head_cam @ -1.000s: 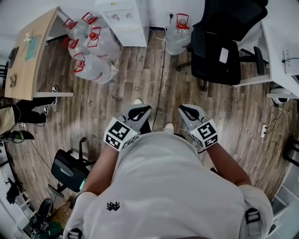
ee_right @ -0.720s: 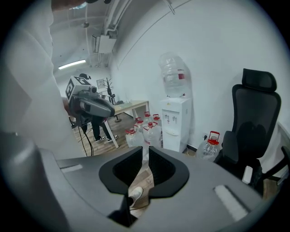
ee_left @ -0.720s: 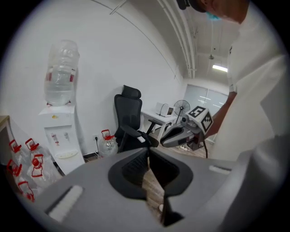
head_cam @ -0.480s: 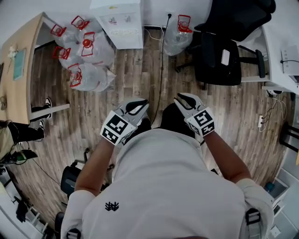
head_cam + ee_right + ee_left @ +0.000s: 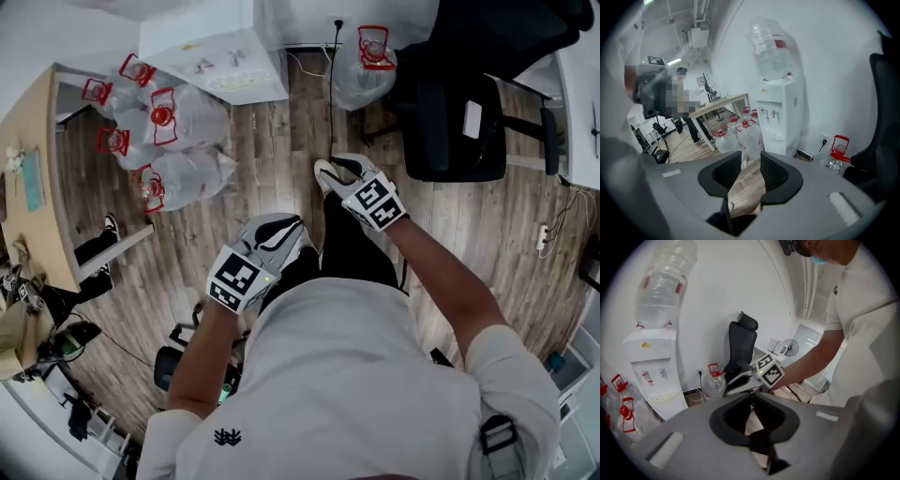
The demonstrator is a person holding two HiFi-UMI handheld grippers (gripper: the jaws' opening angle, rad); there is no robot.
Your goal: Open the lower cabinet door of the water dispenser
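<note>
Water dispenser (image 5: 780, 110) ahead of right gripper (image 5: 751, 164), well apart. Its jaws just been opening, nothing between, I reckon readying for door. Left gripper (image 5: 752, 401) clenched, empty, spare.

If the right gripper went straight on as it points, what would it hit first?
Right gripper: probably the floor, short of the jugs by the dispenser. Its jaws have just been opening, empty. Depth unclear.
</note>
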